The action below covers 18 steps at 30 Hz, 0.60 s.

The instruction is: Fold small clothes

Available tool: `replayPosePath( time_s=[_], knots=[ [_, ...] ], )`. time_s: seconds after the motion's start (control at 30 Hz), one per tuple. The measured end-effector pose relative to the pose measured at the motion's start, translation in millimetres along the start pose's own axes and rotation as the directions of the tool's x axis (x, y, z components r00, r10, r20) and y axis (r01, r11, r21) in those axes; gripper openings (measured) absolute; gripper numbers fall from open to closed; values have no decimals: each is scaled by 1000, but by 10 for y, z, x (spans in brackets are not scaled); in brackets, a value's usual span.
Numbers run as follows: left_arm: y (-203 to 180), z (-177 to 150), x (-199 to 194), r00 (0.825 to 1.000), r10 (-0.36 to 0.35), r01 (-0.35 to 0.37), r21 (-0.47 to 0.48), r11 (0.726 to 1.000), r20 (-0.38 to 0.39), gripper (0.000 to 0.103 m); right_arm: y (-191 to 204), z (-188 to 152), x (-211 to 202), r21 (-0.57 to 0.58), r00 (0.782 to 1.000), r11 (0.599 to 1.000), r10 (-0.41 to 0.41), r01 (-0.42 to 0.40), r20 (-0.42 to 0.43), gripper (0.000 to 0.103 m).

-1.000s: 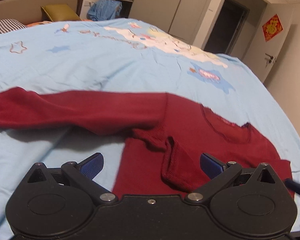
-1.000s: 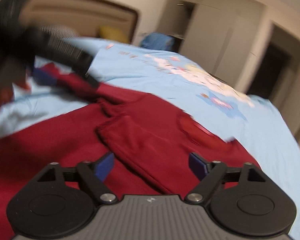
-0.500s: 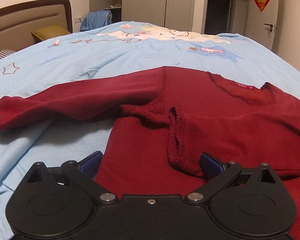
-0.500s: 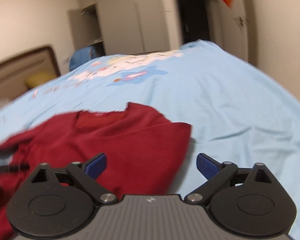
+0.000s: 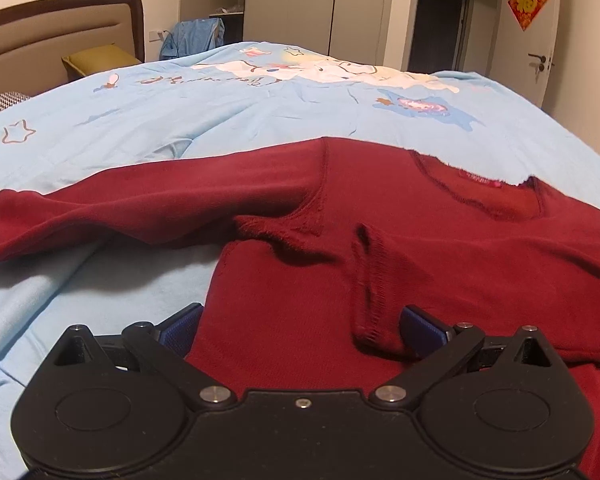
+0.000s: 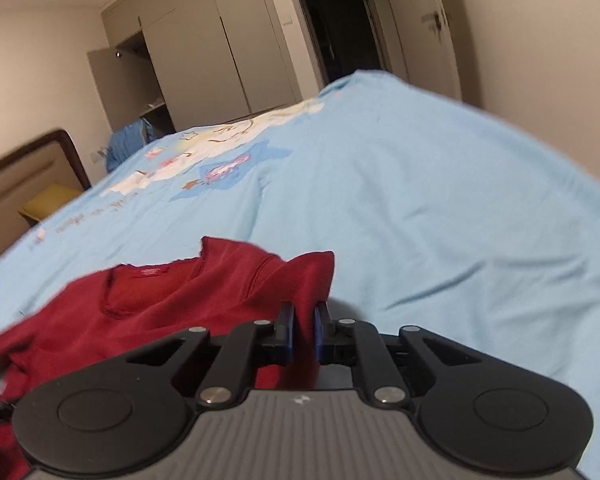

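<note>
Since the dark red sweater point(image 5: 400, 248) lies spread on the light blue bedspread point(image 5: 228, 120), going left to right in the left wrist view: one long sleeve point(image 5: 132, 204) runs out flat toward the left edge, the body sits in the middle, the other sleeve is folded across the chest with its cuff point(image 5: 374, 304) near the camera, and the neckline point(image 5: 484, 192) lies right of centre. The left gripper point(image 5: 300, 330) hovers low over the hem area with its fingers point(image 5: 182, 326) spread wide, one off the fabric's left edge, one beside the cuff, pinching nothing. In the right wrist view the right gripper point(image 6: 303, 330) has its fingers point(image 6: 286, 332) pressed together on the sweater's right shoulder edge, red cloth caught between the pads. Handling guess: light, soft knit, totally limp, so it should sag and drag wherever it isn't held (no stiffness to carry a fold). Not slippery, not fragile, and the bedspread may bunch with it. Best holds look like seams and edges: shoulder corner, cuff, hem corner; a mid-panel pinch would probably gather two layers. The left sleeve's end is the obvious next grab for a fold inward.
</note>
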<state>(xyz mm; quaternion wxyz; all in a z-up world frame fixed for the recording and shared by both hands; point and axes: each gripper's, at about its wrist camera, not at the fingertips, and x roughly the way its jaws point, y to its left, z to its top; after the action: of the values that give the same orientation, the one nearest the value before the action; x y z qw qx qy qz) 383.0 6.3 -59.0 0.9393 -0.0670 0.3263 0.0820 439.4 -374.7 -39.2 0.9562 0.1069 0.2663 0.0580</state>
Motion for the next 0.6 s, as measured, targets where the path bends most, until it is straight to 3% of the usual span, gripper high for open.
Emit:
replayPosePath(
  time_s=[0.13, 0.27, 0.37, 0.43, 0.6],
  knots=[
    [-102, -19, 61, 999, 40, -40, 49, 998, -10, 103, 54, 37, -46, -63, 997, 995, -75, 75, -3, 10],
    [-98, -31, 70, 999, 40, -40, 50, 998, -8, 103, 62, -13, 81, -57, 996, 995, -81, 78, -41, 14],
    [-77, -39, 83, 999, 32, -32, 40, 999, -7, 103, 16, -70, -42, -44, 997, 996, -74, 73, -31, 30],
    [-82, -52, 86, 999, 33, -33, 40, 999, -1, 103, 18, -165, -187, -79, 997, 994, -79, 77, -20, 46],
    [-98, -76, 98, 999, 39, -40, 48, 998, 9, 103, 25, -574, -605, -149, 993, 983, -115, 110, -22, 47]
  ],
)
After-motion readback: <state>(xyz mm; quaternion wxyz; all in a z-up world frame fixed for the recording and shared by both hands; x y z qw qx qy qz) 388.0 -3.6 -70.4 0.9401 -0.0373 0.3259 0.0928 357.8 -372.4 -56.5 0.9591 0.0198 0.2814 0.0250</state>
